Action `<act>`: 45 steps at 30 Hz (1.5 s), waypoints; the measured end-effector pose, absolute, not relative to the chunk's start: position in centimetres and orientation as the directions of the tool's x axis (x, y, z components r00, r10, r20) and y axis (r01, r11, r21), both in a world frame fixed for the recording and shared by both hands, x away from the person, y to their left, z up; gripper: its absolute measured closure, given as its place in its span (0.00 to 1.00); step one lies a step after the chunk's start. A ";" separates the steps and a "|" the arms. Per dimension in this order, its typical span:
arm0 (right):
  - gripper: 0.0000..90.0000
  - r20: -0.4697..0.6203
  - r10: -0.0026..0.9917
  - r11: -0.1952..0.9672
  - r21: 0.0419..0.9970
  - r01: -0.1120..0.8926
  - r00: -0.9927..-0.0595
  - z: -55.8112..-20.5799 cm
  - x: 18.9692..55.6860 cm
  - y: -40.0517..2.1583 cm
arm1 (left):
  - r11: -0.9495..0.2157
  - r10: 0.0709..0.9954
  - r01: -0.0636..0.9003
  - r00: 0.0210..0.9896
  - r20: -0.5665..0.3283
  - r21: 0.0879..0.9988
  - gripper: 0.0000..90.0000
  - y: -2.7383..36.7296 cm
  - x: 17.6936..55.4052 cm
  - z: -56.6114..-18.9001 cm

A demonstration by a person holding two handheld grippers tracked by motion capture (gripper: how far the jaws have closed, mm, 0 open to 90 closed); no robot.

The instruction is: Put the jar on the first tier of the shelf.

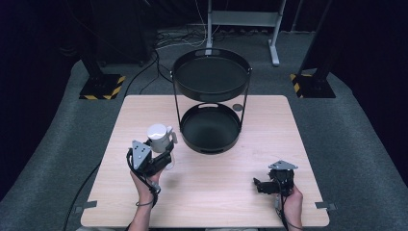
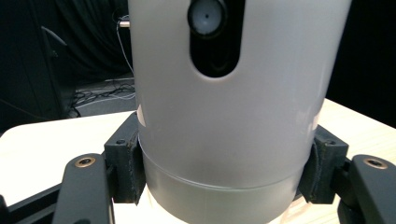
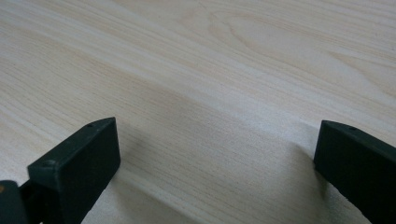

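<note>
Grip looks firm, your left gripper (image 1: pixel 161 150) clamped on the white mug (image 1: pixel 159 137) low on its body, so carry it level ahead and right to the black two-tier tray (image 1: pixel 210 144) while your right gripper (image 1: pixel 262 185) idles open.

This looks like a lab or recording studio rather than a home. A bare pale wood tabletop (image 1: pixel 202 192) stands on grey carpet (image 1: pixel 57 159), ringed by black curtains (image 1: pixel 29 43). At 10 and 2 o'clock sit stand bases marked with yellow-black hazard tape (image 1: pixel 102 87). At 12 o'clock, loose cables (image 1: pixel 180 38) trail beneath a grey metal frame (image 1: pixel 243 19).
</note>
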State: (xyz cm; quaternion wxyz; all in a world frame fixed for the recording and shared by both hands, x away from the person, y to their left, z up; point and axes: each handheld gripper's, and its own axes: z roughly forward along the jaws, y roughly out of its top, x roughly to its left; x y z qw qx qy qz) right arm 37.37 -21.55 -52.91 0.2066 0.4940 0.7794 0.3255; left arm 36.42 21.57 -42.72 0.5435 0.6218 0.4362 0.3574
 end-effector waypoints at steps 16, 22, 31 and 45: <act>0.00 0.000 0.904 0.300 0.711 0.636 -0.428 -52.9 37.4 -21.6 | -0.026 0.918 0.135 0.396 -0.030 0.990 0.35 20.2 37.6 -41.7; 0.00 0.000 0.904 0.301 0.711 0.636 -0.428 -52.9 37.4 -21.6 | -0.022 0.914 0.128 0.404 -0.032 0.991 0.35 19.6 38.1 -41.4; 0.00 0.000 0.903 0.302 0.711 0.635 -0.430 -52.9 37.4 -21.5 | -0.018 0.915 0.130 0.403 -0.036 0.991 0.35 18.8 39.1 -41.5; 0.00 0.000 0.902 0.304 0.711 0.635 -0.431 -52.9 37.4 -21.5 | -0.015 0.922 0.129 0.384 -0.037 0.991 0.35 18.2 40.4 -41.8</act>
